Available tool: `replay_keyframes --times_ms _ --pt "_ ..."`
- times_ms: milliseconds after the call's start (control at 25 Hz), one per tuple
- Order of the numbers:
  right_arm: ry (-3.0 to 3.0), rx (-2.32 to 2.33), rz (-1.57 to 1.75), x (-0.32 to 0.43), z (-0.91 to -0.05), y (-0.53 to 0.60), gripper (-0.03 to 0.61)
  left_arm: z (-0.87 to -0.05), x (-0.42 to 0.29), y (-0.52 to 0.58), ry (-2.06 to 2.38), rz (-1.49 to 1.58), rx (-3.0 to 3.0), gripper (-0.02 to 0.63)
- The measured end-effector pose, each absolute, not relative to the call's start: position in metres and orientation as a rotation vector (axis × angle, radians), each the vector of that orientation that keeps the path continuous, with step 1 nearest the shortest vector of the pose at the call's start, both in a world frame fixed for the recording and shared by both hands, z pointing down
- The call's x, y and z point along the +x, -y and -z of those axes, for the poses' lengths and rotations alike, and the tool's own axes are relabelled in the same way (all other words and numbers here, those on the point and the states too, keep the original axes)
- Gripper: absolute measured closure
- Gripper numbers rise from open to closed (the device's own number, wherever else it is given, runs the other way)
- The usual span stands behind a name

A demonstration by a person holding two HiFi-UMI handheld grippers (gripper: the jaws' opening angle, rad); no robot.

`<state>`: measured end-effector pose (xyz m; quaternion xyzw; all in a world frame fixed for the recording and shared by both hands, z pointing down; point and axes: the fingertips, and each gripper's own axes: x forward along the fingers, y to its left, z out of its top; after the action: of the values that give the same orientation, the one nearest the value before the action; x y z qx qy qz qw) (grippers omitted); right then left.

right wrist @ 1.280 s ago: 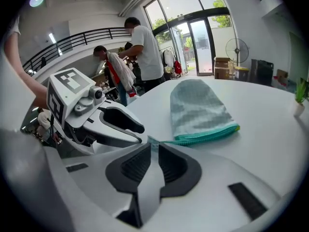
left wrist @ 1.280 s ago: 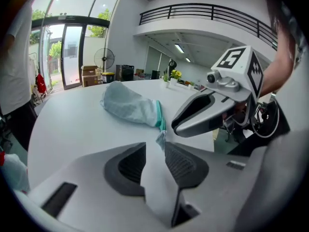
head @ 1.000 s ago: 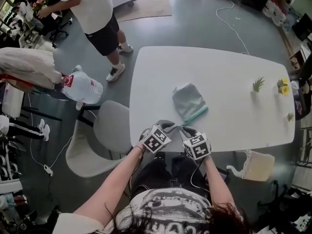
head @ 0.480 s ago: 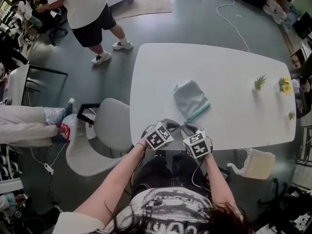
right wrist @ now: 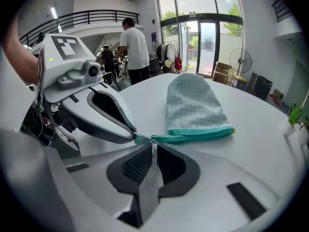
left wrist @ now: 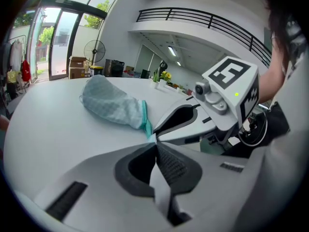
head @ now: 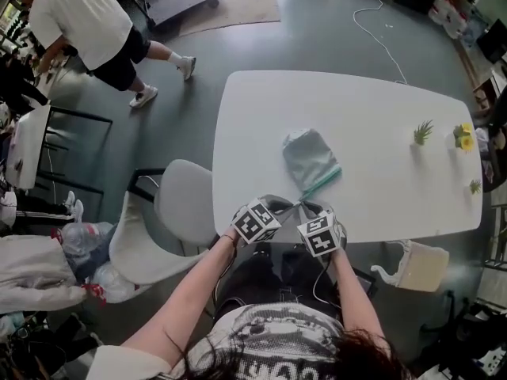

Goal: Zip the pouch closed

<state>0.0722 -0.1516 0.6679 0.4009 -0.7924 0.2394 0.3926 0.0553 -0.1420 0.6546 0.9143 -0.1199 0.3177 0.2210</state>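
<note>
- Pouch (head: pixel 310 158) lies flat on the white table (head: pixel 380 109), its teal zipper (right wrist: pixel 198 135) edge turned toward you.
- Your left gripper (left wrist: pixel 154 143) has its jaws pressed together on the zipper tail (right wrist: pixel 140 138), the pale tab sticking out of the pouch's near corner.
- Your right gripper (right wrist: pixel 153 144) is clamped too, tip to tip with the left. It grips what looks like the zipper pull (right wrist: pixel 153 147) at that same corner.
- By my reading you stand at the start of the run. Anchor the tail with the left and don't let it follow.
- Draw the pull along the teal line toward the pouch's other corner, low and in line with the teeth, so the slider doesn't cock.
- Keep the tape taut between the two tips. Slack would likely let the cloth bunch ahead of the slider or drag the whole pouch across the table.
- Nothing of the pouch's inside shows. It lies slack, and you can't tell whether it holds anything or how much of its mouth stands open.
- Small potted plants (head: pixel 421 134) stand well to the right of the pouch, apart from your path.
</note>
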Motion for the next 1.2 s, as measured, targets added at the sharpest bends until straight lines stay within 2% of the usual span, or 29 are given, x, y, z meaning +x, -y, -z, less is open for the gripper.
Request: replay_keyframes --times_ms 360,1200 --pt "2.016 0.988 -0.621 0.069 -0.671 0.149 0.574 -0.654 0.05 0.145 0.403 -0.876 2.516 0.6" --pt "2.046 0.917 -0.68 0.072 -0.67 0.159 0.574 -0.659 0.042 0.159 0.433 -1.003 2.567 0.603"
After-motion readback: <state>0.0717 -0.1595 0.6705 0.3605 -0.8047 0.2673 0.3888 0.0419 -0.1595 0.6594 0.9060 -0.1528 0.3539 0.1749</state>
